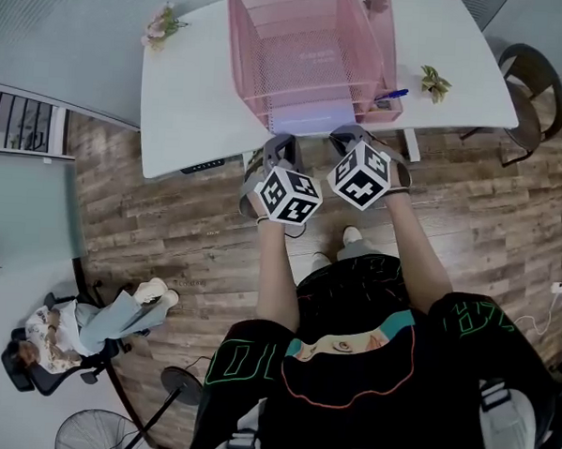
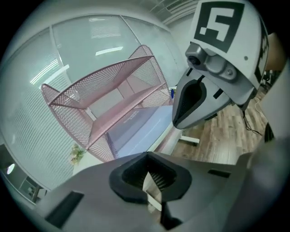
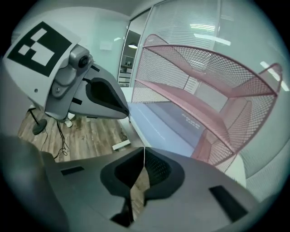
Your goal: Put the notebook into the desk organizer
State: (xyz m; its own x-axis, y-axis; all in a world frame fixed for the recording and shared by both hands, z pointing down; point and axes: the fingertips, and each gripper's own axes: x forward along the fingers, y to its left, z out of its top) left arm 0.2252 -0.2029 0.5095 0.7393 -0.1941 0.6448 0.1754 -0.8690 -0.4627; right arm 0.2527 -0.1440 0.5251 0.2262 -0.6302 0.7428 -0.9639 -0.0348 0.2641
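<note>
The notebook (image 1: 310, 115), a pale lilac slab, already lies flat in the bottom tier of the pink mesh organizer (image 1: 309, 42), under the lower shelf, on the white surface (image 1: 184, 101). Its near end shows out of the organizer's open front, toward the surface's near edge. From these angles it cannot be told whether that end sticks out past the mesh frame or only sits flush with it. The left tool (image 1: 283, 146) and the right tool (image 1: 351, 135) are side by side in front of the organizer at that near edge, both apart from the notebook. Each tool's own view shows its jaws closed with nothing between them, only a sliver of wooden floor past the pads. So the main step looks done: the notebook is inside the organizer and neither tool grips it. At most, what seems left is a small push to seat the notebook deeper, if it does overhang, and then to take the tools away. The upper tiers of the organizer appear empty. A blue pen (image 1: 391, 95) lies beside the organizer on its right, clear of the notebook.
</note>
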